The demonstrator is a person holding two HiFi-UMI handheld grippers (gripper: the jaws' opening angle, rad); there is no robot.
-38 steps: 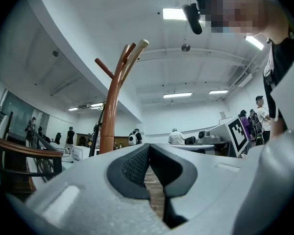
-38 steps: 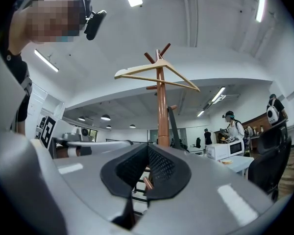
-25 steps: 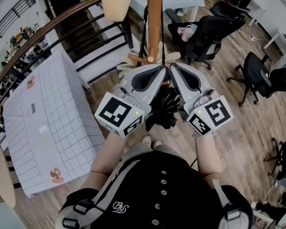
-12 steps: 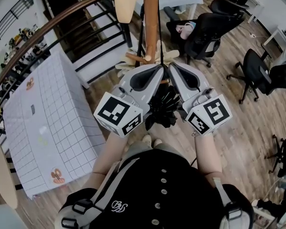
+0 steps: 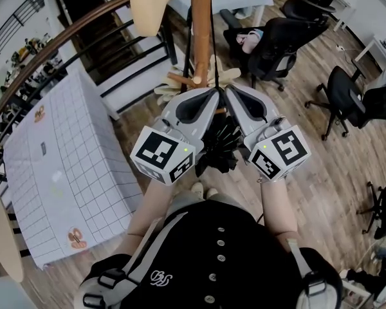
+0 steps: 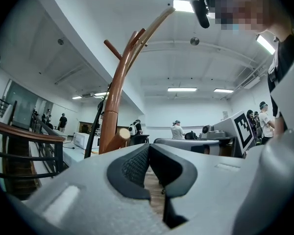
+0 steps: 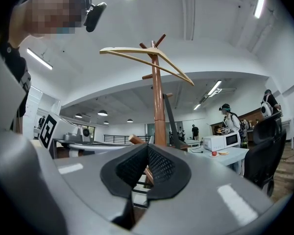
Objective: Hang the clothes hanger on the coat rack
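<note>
Hanger (image 5: 153, 5) seen hung at top of rack (image 5: 201, 31), apparently on a peg, left gripper (image 5: 212, 94) and right gripper (image 5: 230, 92) held side by side just beside the pole, jaws of both pressed together, nothing clamped

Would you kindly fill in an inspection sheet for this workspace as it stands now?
Surface: wood floor.
Job's things: pale wooden hanger hangs at the top of the brown coat rack.
Clutter: white gridded table left of the rack.
Grippers: left gripper and right gripper both shut, empty.
Cables: thin dark strip beside the rack, cable or rod unclear.
Surroundings: black office chairs, stair railing, people far off.
</note>
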